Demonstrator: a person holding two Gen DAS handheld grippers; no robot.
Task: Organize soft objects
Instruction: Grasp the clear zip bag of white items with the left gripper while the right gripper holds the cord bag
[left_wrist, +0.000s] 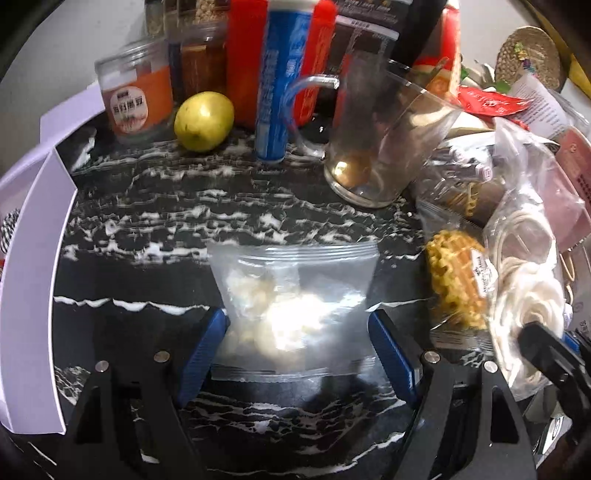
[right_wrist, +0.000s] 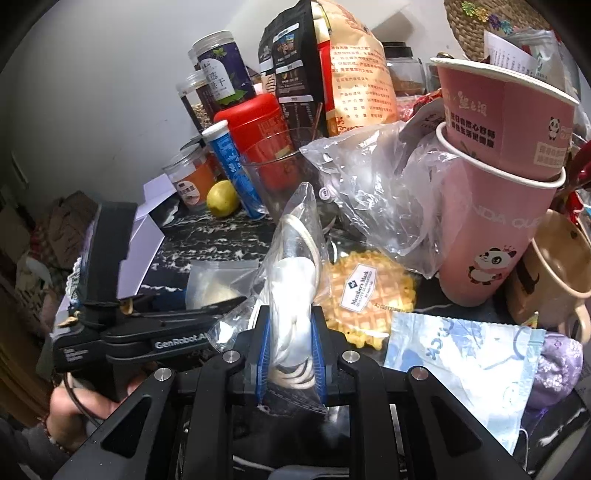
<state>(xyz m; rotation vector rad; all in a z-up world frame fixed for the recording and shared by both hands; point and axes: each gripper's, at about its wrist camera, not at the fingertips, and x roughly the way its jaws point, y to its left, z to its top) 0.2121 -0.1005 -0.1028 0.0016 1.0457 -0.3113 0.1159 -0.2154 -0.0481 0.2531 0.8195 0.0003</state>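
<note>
The left gripper stands open over the dark marbled counter, one blue pad on each side of a clear pouch of white lumps. The pouch lies flat on the counter; whether the pads touch its edges cannot be told, but they do not visibly squeeze it. This straddling pose suits a side pinch on a flat, limp item: closing across the width would gather the film rather than slide over it. The right gripper is closed on a clear bag holding a coiled white cord, pinched near its lower end so the rest of the bag stands up above the jaws, clear of the clutter. In the left view this bag hangs at the right edge, just beside a wrapped waffle. The waffle lies on the counter to the right of the pouch, close beside it. At the far side stand hard items: a glass mug, a blue tube, a lemon and an orange jar. A white box sits at the left edge and probably serves as the collection point, though its inside is barely visible. The next step appears to be closing the left jaws on the pouch; the film is slippery and may slip.
</note>
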